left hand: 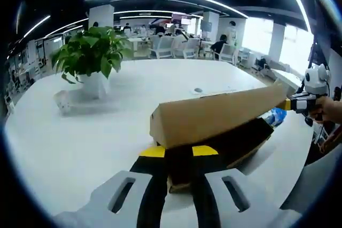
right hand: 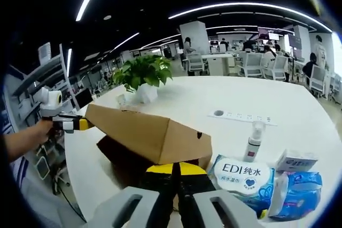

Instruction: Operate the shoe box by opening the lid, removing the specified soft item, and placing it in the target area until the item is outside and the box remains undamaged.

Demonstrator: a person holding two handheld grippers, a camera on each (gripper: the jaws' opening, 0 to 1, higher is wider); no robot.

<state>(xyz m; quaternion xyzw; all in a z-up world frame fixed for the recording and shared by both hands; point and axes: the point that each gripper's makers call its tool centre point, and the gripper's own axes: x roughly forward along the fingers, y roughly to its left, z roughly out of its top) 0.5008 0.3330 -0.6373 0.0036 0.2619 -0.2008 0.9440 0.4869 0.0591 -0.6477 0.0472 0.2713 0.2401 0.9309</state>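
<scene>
Both grippers, left (left hand: 179, 156) and right (right hand: 178, 170), clamp opposite ends of the raised lid (right hand: 152, 132).

left gripper view: close, box end | right gripper view: opposite end | shared: shoe box (left hand: 214, 118)

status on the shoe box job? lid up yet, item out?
Done: lid is tilted up off the shoe box, one end raised. In hand: left gripper and right gripper each pinch an end of the lid, jaws closed on its edge. Left: the inside of the box looks dark, no soft item visible; it has yet to be removed and placed on the white table.
</scene>
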